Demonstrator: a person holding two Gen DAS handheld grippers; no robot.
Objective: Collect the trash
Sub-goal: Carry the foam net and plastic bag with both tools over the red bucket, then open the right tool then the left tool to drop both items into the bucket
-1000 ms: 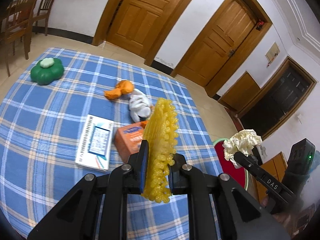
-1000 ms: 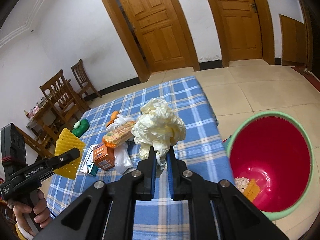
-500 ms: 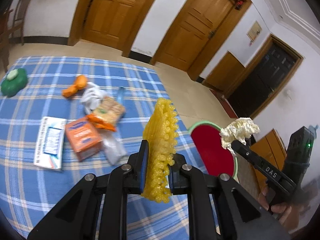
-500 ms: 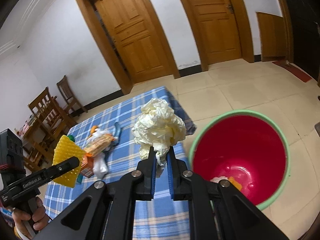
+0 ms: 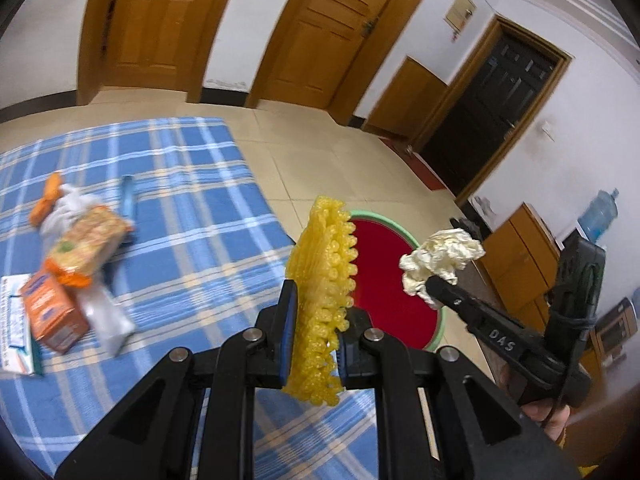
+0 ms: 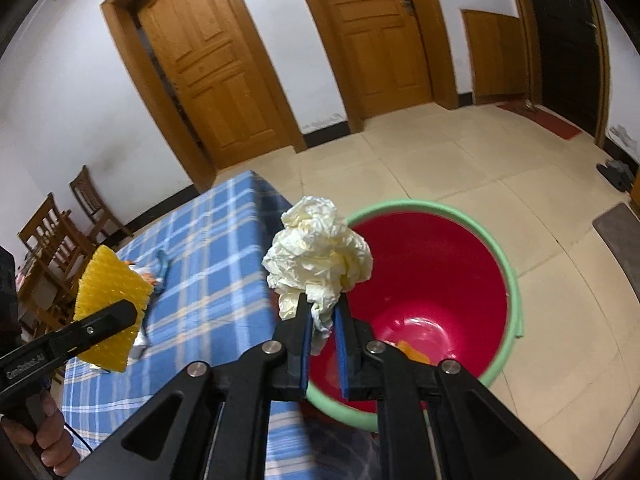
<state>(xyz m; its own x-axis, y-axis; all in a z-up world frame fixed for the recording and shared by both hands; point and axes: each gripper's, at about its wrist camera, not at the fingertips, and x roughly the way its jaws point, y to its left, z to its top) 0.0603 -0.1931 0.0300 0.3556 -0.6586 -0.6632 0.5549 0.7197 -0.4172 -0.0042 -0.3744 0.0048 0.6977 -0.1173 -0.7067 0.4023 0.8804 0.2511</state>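
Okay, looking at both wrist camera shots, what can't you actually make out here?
- Print on the orange box and snack packet: left wrist view, motion blur.
- Scraps at the red bucket bottom: right wrist view, partly behind the right tool and its crumpled paper.
- Table items: right wrist view, behind the left tool's yellow foam net.

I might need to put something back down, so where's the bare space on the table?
The blue checked tablecloth is bare between the pile of wrappers and the table edge nearest the red bucket, and along its far edge by the doors. It is crowded on the left, around the orange box, cracker packet and white bag.
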